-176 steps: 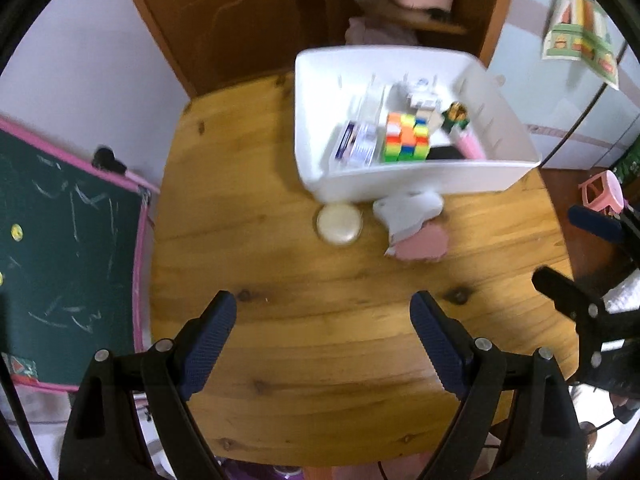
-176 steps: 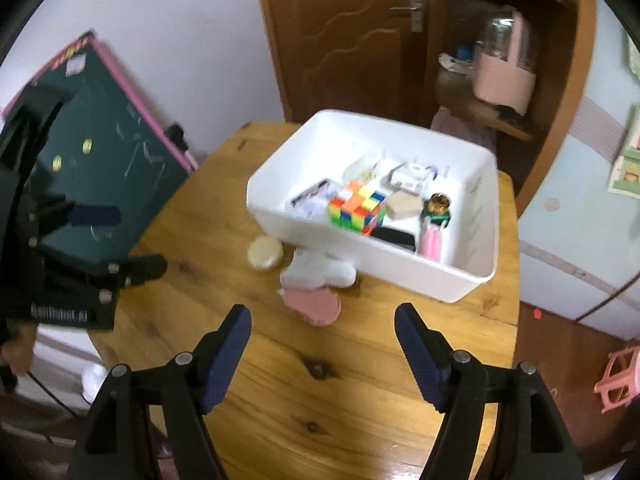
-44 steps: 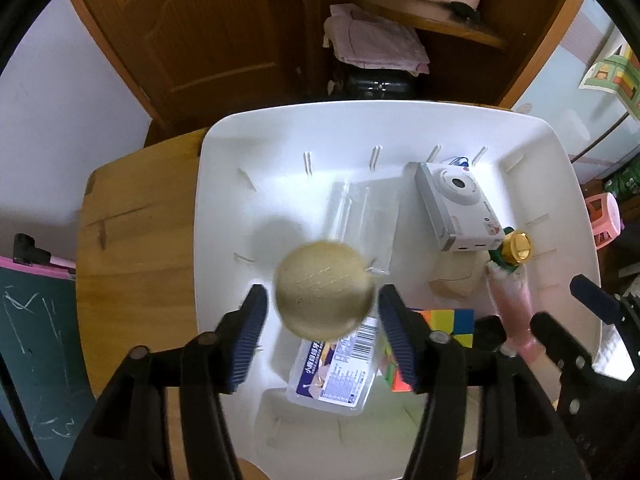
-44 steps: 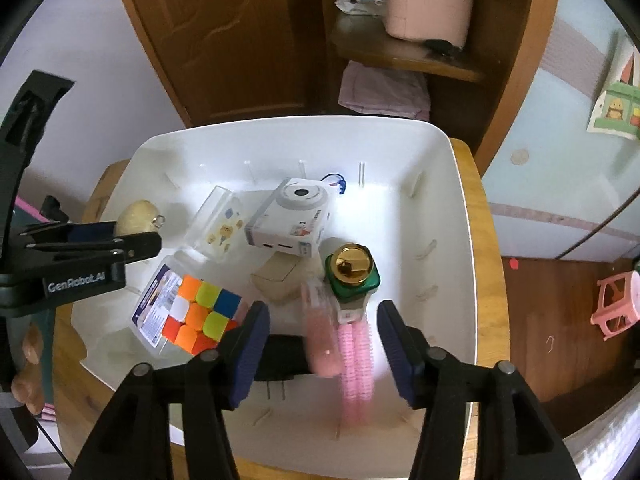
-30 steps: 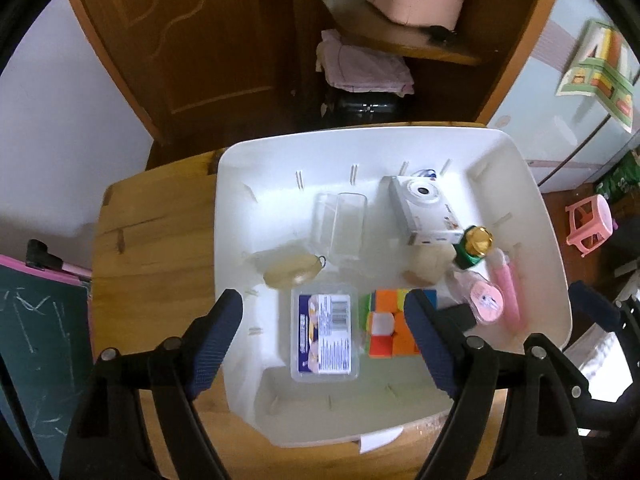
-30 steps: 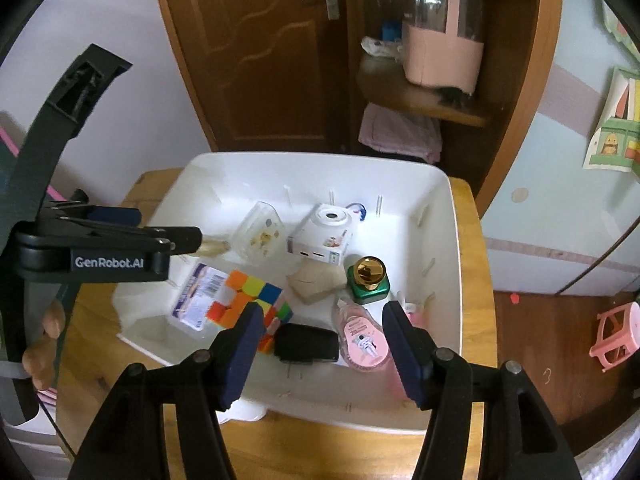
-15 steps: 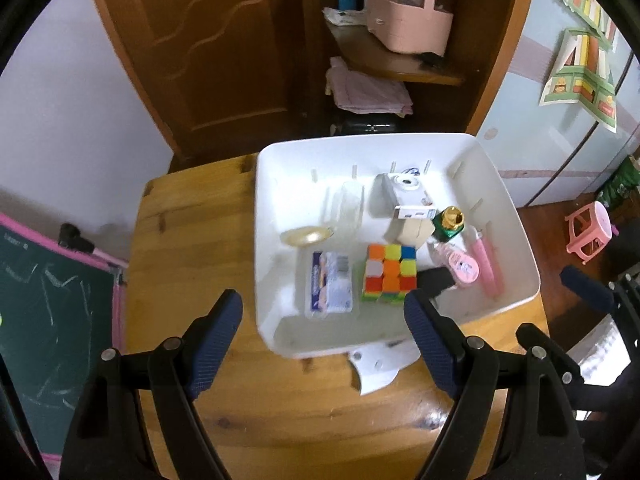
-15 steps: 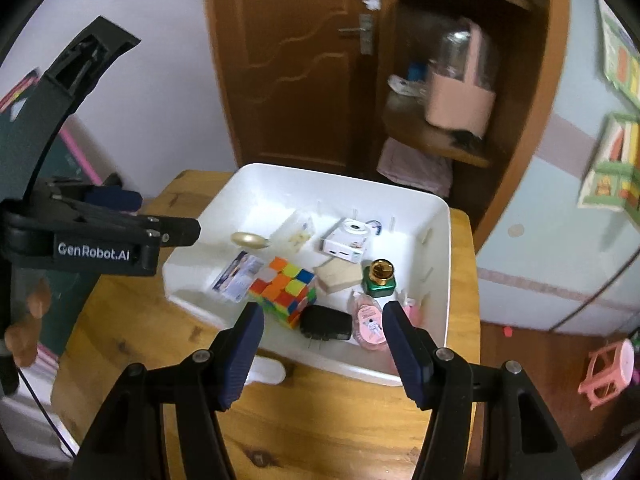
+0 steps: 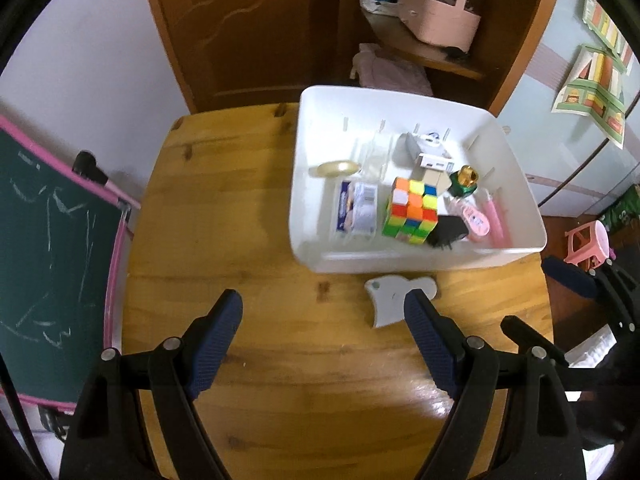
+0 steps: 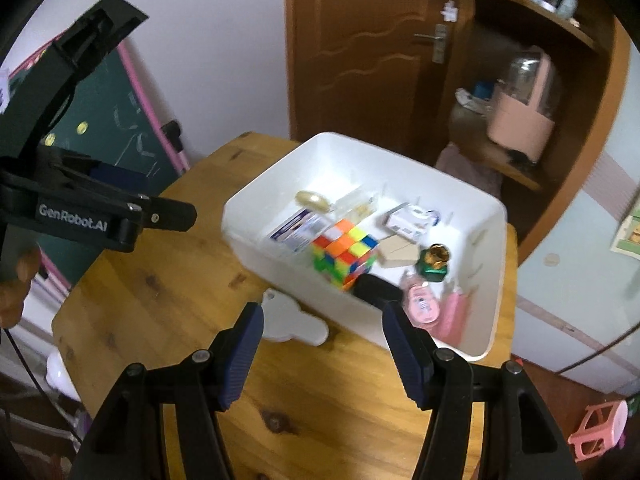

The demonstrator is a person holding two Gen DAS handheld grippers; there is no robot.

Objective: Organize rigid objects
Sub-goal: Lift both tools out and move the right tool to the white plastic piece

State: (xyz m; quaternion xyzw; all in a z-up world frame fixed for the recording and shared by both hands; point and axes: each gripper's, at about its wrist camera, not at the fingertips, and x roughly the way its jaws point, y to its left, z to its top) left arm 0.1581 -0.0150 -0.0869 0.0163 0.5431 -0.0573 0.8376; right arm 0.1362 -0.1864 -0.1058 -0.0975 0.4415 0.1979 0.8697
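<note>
Both grippers, left (image 9: 322, 316) and right (image 10: 322, 326), hung open and empty over the wooden table (image 9: 240, 216).
White tub (image 9: 400, 258) sat at the far right, filled; the last loose piece, a white flat tag (image 9: 394, 298), lay just before its near wall, long axis crosswise, nearer the right gripper. Door and chalkboard stood behind.

A bin (image 9: 404, 262) sits on the far right part of the desk (image 9: 224, 240). Inside, a cube (image 9: 410, 212) lies centre, a packet (image 9: 358, 210) left of it, a bottle (image 9: 464, 182) right. A flat piece (image 9: 390, 296) lies just near the bin's front wall.
</note>
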